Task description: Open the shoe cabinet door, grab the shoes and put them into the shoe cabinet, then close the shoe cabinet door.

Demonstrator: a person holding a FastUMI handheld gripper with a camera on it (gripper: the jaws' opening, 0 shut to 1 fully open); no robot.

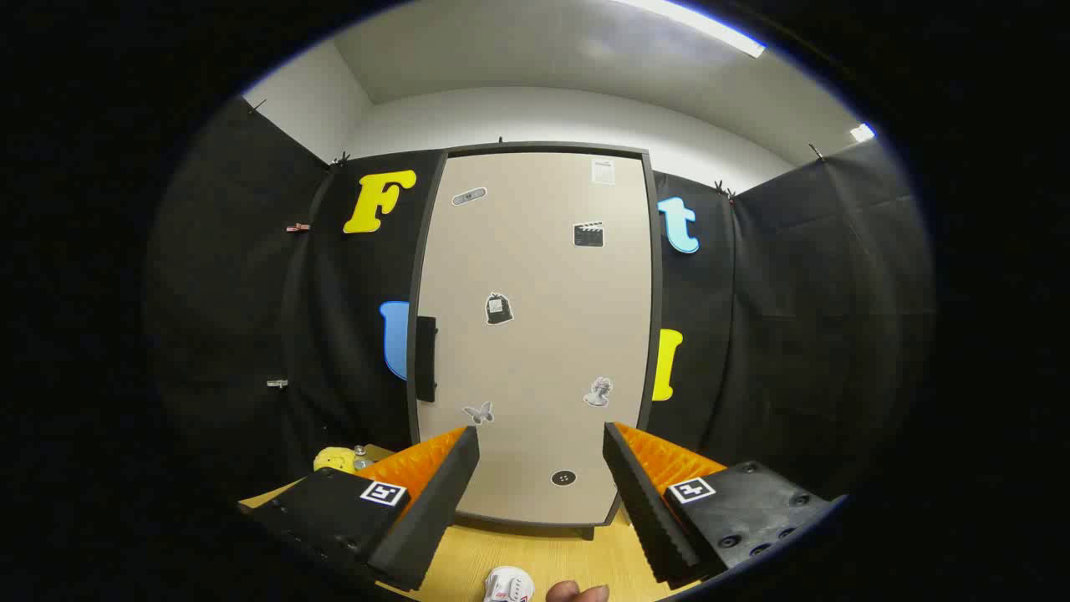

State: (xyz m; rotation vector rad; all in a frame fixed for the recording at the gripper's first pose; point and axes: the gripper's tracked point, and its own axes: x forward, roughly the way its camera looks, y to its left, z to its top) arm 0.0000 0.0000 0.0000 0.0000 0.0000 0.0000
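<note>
The shoe cabinet stands straight ahead, its beige door point(535, 334) shut and dotted with several small stickers. A black handle point(425, 359) sits on the door's left edge at mid height. My gripper point(542, 441) hangs in front of the door's lower part, fingers wide open with nothing between them. The orange-faced fingers point(435, 477) frame the bottom of the door, still some distance from it. Below the fingers, on the wooden table point(543, 556), the white toe of a shoe point(507, 584) peeks in, with a person's fingertip point(577, 593) beside it.
A yellow object point(337, 459) lies on the table to the left of the cabinet, behind my left finger. Black cloth walls close in the booth on both sides.
</note>
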